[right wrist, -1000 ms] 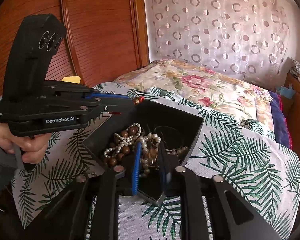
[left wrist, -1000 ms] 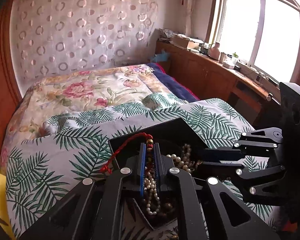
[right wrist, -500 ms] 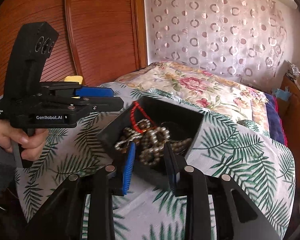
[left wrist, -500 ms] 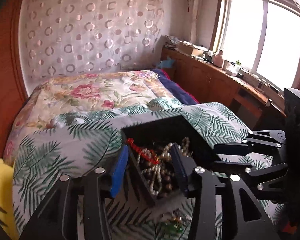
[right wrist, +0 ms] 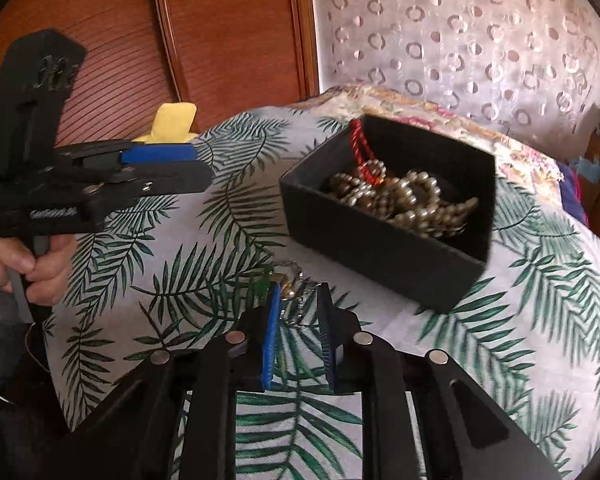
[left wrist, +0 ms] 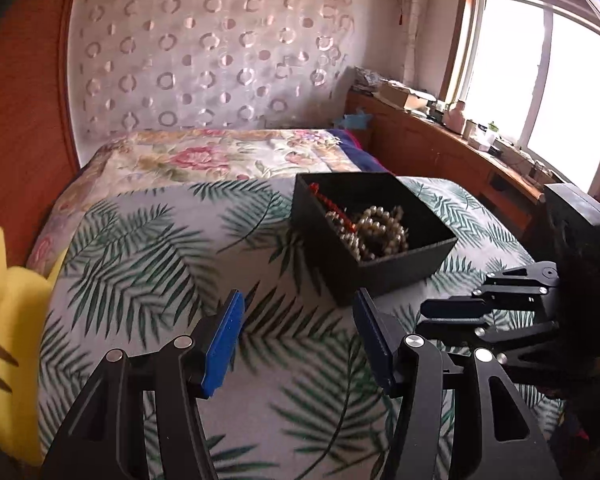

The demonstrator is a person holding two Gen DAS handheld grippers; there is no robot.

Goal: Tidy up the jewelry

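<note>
Left wrist view: left gripper [left wrist: 298, 312] stood with fingers apart and empty, just before the black box [left wrist: 384, 276] holding beads [left wrist: 374, 228].

Right wrist view: right gripper [right wrist: 298, 312], fingers just narrowing yet still parted, hovered over a loose chain [right wrist: 290, 284] lying before the box [right wrist: 380, 240].

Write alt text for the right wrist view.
The right gripper reaches down with narrowed jaws around a small gold-and-green jewelry piece lying on a palm-leaf bedspread. Beyond it sits an open black box heaped with pearl strands and a red cord; at left, a hand holds the left gripper.
</note>
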